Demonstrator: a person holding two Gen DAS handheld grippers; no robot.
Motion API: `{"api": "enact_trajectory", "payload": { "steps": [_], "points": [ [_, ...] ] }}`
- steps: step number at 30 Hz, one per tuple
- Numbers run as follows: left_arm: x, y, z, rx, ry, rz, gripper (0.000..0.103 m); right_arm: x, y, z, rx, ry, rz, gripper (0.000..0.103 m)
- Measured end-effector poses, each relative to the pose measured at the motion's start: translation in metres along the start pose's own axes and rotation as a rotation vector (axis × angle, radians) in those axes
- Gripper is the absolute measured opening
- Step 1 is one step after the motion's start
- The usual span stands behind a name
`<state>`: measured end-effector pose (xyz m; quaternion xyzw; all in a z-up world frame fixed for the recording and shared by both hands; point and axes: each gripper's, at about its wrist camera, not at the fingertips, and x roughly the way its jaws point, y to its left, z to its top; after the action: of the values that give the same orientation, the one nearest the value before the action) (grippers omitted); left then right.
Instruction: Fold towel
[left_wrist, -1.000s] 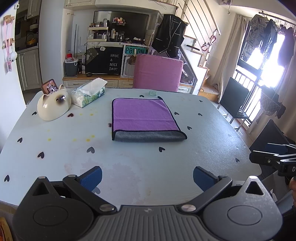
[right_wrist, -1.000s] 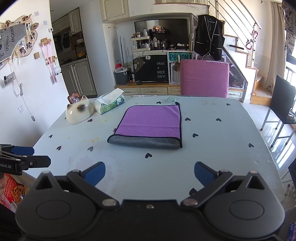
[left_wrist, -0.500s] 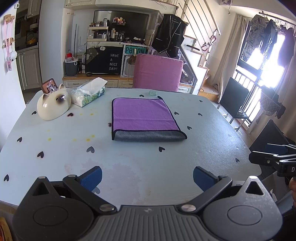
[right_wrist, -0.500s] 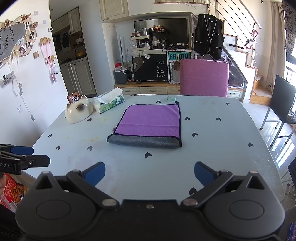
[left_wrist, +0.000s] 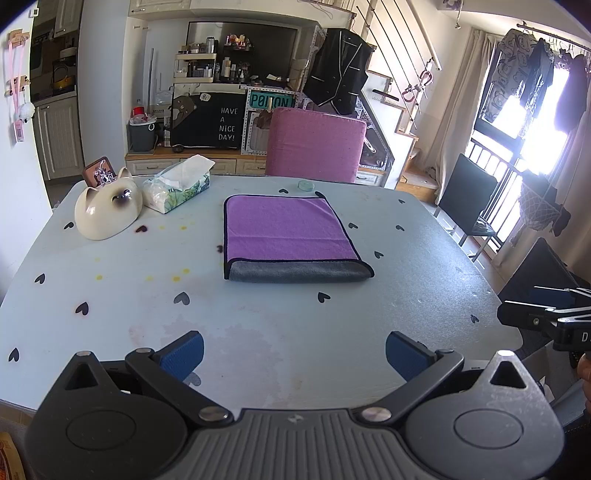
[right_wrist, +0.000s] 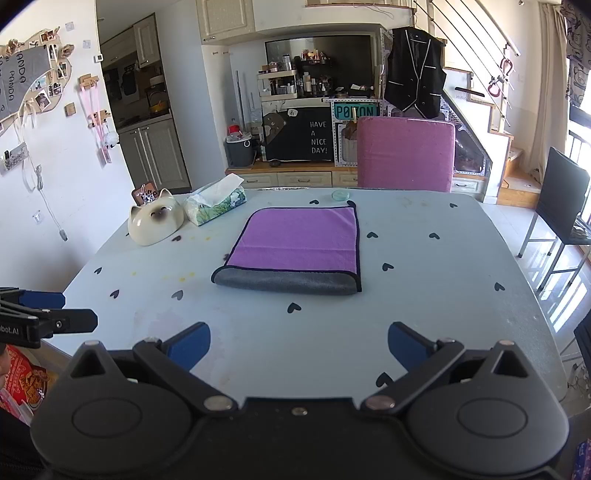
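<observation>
Your left gripper (left_wrist: 293, 352) hangs with jaws spread wide and empty; the purple towel (left_wrist: 288, 232) lies mid-table, folded once. Your right gripper (right_wrist: 299, 345) is likewise spread. Reach for its near grey corners together, low and level.

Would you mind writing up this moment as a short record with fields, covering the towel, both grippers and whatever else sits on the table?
towel: purple towel folded flat mid-table, grey underside showing along its near edge
left hand-held gripper: open, holding nothing, over the near table edge
right hand-held gripper: open, holding nothing
table: pale blue with heart marks
other items: cat-shaped bowl, tissue pack at far left
</observation>
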<state>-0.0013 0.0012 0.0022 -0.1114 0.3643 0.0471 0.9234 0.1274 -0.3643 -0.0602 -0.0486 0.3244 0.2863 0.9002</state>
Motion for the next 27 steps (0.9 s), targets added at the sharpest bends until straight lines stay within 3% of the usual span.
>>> {"api": "enact_trajectory", "payload": {
  "steps": [27],
  "points": [
    [0.0001, -0.0028, 0.0002, 0.001, 0.001, 0.002, 0.103, 0.0008, 0.0007, 0.0, 0.0, 0.002, -0.002, 0.102]
  ]
}}
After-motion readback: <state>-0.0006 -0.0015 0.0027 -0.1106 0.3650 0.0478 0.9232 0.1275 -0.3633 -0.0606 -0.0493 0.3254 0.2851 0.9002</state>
